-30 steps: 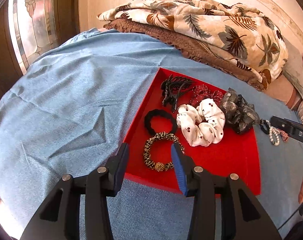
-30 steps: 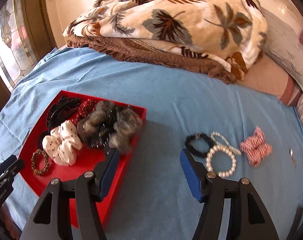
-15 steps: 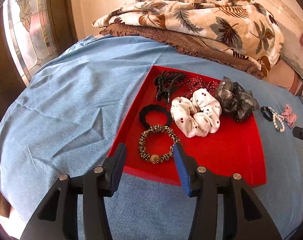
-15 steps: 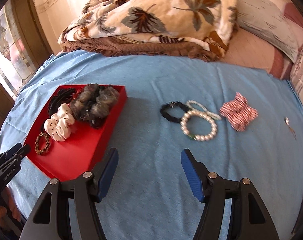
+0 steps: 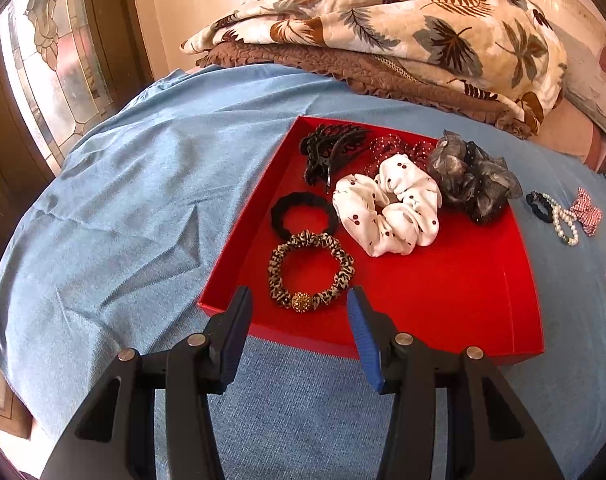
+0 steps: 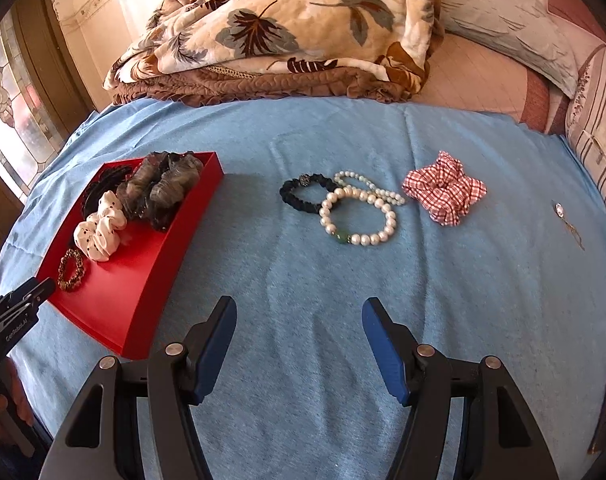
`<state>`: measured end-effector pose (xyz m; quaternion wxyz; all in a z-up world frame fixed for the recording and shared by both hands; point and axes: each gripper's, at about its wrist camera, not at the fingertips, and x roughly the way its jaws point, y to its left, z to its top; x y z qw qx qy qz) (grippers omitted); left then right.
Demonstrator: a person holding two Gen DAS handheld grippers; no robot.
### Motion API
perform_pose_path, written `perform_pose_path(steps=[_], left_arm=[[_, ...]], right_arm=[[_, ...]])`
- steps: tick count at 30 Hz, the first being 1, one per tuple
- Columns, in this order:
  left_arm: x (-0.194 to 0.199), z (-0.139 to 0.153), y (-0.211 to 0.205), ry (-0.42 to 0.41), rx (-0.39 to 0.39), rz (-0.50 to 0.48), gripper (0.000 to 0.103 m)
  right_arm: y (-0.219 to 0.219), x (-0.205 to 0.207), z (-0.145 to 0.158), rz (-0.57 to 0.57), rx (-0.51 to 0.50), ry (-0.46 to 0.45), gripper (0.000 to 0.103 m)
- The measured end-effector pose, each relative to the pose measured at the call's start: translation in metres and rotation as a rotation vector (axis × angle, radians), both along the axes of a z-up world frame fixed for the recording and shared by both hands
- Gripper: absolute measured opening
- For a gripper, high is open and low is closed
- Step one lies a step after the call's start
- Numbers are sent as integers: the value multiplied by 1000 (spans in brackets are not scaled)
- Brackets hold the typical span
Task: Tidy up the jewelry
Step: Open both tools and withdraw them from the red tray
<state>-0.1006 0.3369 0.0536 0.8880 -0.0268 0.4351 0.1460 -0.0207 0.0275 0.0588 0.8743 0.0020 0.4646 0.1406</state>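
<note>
A red tray [image 5: 443, 300] [image 6: 143, 280] on the blue sheet holds a leopard-print hair tie [image 5: 309, 270], a black hair tie [image 5: 303, 216], a white scrunchie [image 5: 387, 210], a grey scrunchie [image 5: 471, 178] and a black claw clip [image 5: 331, 152]. My left gripper [image 5: 299, 300] is open and empty at the tray's near edge, just short of the leopard tie. On the sheet to the tray's right lie a pearl bracelet [image 6: 359, 216], a thinner pearl strand [image 6: 369, 186], a black bracelet [image 6: 303, 192] and a red checked scrunchie [image 6: 443, 192]. My right gripper [image 6: 299, 312] is open and empty, well short of them.
A leaf-print blanket [image 6: 287, 28] on a brown quilt [image 6: 243, 88] lies at the back. Pillows [image 6: 503, 20] are at the right. A small pendant [image 6: 559, 210] lies far right on the sheet. A stained-glass window [image 5: 51, 64] is on the left.
My right gripper has swung right, away from the tray and towards the loose bracelets. My left gripper has drawn back slightly from the tray. Both stay open.
</note>
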Motion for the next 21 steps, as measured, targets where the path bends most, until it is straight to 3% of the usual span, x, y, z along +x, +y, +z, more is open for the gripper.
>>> perform_pose_path(steps=[12, 16, 18, 21], left_arm=[[-22, 16, -28, -76, 47, -18, 48], [-23, 34, -51, -87, -2, -84, 49], [-20, 45, -68, -96, -27, -125, 58], [-8, 56, -99, -95, -70, -201, 60]], right_arm=[[-61, -10, -9, -83, 34, 0, 70], [-98, -9, -13, -147, 54, 0, 71], [-114, -6, -15, -173, 65, 1, 71], [-136, -2, -21, -210, 88, 1, 71]])
